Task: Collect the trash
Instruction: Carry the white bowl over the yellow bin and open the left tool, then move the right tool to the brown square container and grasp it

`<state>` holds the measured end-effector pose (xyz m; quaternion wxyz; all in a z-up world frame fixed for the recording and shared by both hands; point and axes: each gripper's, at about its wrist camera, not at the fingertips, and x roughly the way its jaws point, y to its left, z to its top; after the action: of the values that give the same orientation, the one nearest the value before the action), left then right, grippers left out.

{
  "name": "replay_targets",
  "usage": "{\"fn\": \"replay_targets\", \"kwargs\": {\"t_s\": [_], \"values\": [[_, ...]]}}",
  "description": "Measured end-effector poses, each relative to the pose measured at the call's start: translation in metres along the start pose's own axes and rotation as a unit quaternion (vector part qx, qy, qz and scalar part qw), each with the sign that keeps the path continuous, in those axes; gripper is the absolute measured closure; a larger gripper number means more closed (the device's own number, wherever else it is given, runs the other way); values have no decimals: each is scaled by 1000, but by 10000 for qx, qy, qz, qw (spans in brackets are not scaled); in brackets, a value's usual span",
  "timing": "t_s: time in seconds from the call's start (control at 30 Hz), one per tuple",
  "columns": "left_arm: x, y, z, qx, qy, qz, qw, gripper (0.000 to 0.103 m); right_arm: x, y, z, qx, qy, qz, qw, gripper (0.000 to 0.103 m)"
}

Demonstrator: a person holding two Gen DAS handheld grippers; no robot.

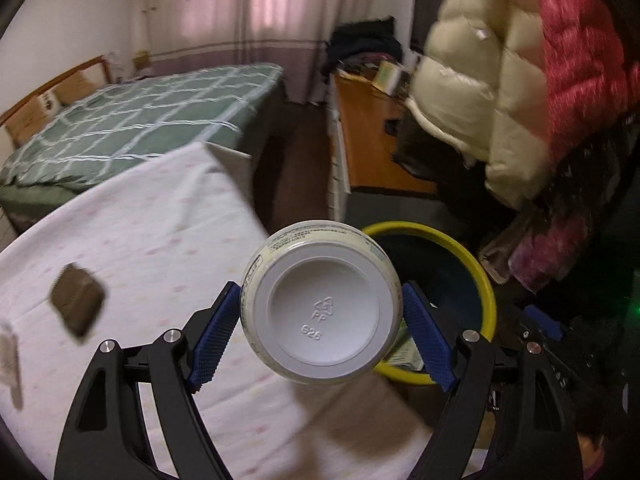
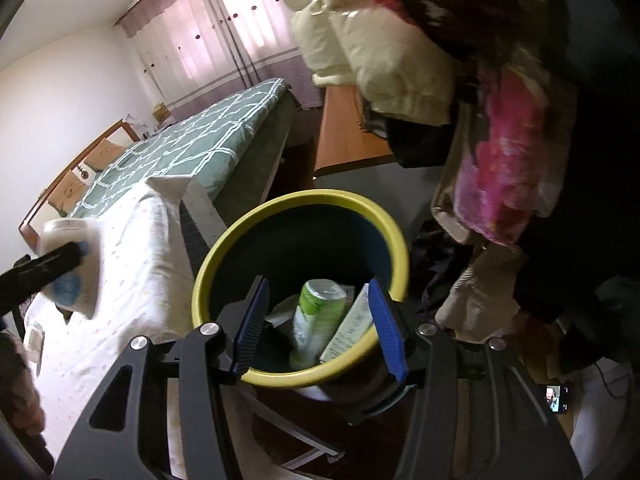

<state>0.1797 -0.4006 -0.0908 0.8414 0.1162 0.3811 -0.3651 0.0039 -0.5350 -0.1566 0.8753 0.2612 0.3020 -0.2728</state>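
— So where is the white cup (image 1: 320,304)?
— Clamped between the left gripper (image 1: 322,330) pads, base toward the camera, long axis pointing away, beside the yellow-rimmed bin (image 1: 478,268).
— And the right gripper (image 2: 318,326)?
— Spread apart, empty, above the bin's green can (image 2: 318,312).

bin (image 2: 248,240) right of table (image 2: 132,264) | can (image 2: 318,316) in bin

cup (image 1: 322,312): smooth white plastic | bin (image 2: 396,236): glossy, perhaps plastic
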Motion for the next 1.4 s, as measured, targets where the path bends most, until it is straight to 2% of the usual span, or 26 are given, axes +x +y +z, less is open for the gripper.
{"fn": "replay_targets", "kwargs": {"t_s": [0.27,0.37,0.43,0.47,0.6,0.87,1.07,1.27,1.4], "values": [[52,-55,11,360,301,-149,9988,23,0,-26,5,193,-40,-81,9998,53],[64,-60,12,390,396,-180,9983,22,1,-29,6,217,-24,-101,9997,53],[71,-63,14,383,468,-202,9980,18,3,-30,7,218,10,-113,9997,53],[71,-64,15,349,453,-191,9982,15,4,-30,7,217,24,-111,9997,53],[50,-56,15,357,159,-98,9992,14,5,-28,7,195,26,-102,9998,52],[-14,3,0,-89,-254,122,9996,10,10,-10,2,55,123,18,9999,51],[-56,60,-25,-525,-507,543,9959,10,10,13,0,-133,158,95,9997,51],[-89,120,-57,-996,-627,962,9884,10,12,52,-3,-467,237,266,9983,51],[-112,165,-78,-1370,-731,1267,9797,10,14,84,-5,-729,293,386,9962,51]]}}
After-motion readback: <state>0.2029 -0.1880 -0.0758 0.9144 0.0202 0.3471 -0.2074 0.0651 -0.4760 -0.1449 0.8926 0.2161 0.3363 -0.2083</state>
